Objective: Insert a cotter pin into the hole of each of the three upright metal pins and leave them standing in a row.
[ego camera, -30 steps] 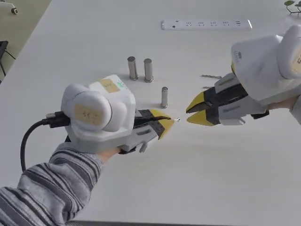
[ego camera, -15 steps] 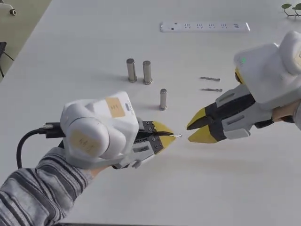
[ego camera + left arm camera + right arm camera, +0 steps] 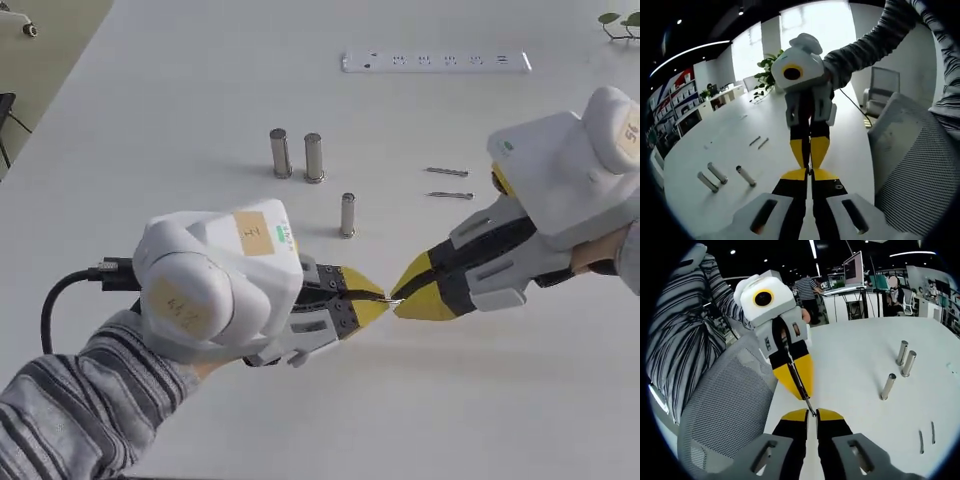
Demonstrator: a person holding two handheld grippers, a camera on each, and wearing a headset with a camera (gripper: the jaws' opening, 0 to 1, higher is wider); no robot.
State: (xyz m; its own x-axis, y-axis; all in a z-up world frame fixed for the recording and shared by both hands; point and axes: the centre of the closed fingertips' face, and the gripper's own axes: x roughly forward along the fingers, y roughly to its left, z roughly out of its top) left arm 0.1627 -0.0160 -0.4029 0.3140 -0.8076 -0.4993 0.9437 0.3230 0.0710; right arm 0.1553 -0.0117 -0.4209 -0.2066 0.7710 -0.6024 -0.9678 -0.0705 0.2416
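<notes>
Three upright metal pins stand on the white table: two side by side [image 3: 280, 152] [image 3: 314, 157] and one nearer [image 3: 348, 215]. In front of them, above the table, my left gripper [image 3: 375, 300] is shut on a thin cotter pin [image 3: 392, 300] whose end sticks out of its yellow tips. My right gripper [image 3: 402, 297] meets it tip to tip, its jaws shut on that free end. In the right gripper view the cotter pin [image 3: 802, 387] runs from the left gripper [image 3: 807, 396] into my right gripper [image 3: 813, 414]. The left gripper view shows the right gripper [image 3: 810, 162] facing it.
Two loose cotter pins [image 3: 446, 171] [image 3: 450, 195] lie on the table right of the metal pins. A white power strip [image 3: 435, 62] lies along the far side. A grey mesh chair [image 3: 725, 405] stands off the table's near edge.
My right gripper has moved left to the left gripper's tips and gone from open to shut on the cotter pin's end. The left gripper has stayed shut on the pin.
</notes>
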